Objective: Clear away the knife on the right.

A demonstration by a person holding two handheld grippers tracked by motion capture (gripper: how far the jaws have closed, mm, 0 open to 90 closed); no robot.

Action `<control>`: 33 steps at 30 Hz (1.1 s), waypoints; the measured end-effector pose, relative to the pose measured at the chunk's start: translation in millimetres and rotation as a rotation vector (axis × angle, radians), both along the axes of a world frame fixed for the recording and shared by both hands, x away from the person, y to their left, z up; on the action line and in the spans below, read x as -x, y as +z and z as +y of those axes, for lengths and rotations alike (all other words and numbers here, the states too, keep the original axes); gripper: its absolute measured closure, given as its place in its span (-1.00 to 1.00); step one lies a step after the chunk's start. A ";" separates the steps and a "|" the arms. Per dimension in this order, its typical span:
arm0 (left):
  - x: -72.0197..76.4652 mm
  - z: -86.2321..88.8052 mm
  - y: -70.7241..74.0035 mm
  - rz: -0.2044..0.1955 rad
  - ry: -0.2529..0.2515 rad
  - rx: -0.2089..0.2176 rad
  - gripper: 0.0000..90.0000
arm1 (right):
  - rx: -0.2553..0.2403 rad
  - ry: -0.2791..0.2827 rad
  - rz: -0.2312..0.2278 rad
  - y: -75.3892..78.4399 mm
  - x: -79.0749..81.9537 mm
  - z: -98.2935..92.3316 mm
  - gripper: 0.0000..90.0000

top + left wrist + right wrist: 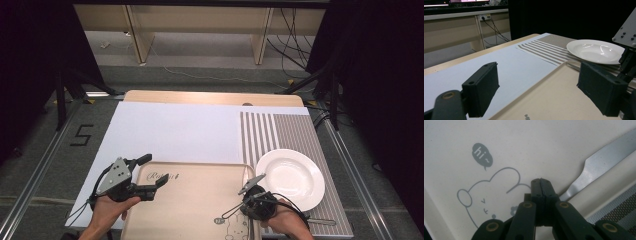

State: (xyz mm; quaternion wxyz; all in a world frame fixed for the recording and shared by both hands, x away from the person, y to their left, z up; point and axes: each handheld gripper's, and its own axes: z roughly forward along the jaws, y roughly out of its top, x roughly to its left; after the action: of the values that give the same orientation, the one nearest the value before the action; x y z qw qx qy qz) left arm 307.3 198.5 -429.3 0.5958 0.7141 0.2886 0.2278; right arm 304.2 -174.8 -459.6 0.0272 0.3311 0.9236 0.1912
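While right gripper pinches knife handle (jaws fully shut), left gripper waits agape, empty; next: lift knife beyond tray rim.

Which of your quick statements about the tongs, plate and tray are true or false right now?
1. The left tongs are open with nothing between them. True.
2. The plate holds food. False: it is white and empty.
3. The right tongs stand wide open. False: they are closed, over the tray, with a metal utensil beside them.
4. The plate sits on the striped mat. True.
5. The tray is plain. False: it bears a cartoon drawing with a "hi~" speech bubble.
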 end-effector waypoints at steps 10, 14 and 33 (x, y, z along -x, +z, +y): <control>-0.6 -0.5 0.0 0.002 0.001 0.002 -0.64 | -0.049 0.008 0.016 2.9 2.0 -4.0 0.74; -0.9 -0.5 -0.1 0.003 0.001 0.003 -0.64 | -0.097 0.013 0.010 6.7 2.0 -5.3 0.45; -3.8 -1.7 -1.0 0.007 0.001 0.006 -0.64 | -0.396 -0.045 -0.007 24.5 -3.0 -23.4 -0.50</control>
State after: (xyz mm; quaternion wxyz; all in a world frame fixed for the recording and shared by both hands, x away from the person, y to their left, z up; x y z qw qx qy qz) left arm 311.1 196.8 -430.3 0.5968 0.7130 0.2915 0.2248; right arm 307.2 -198.2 -435.1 -0.0309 0.3497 0.8602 0.3697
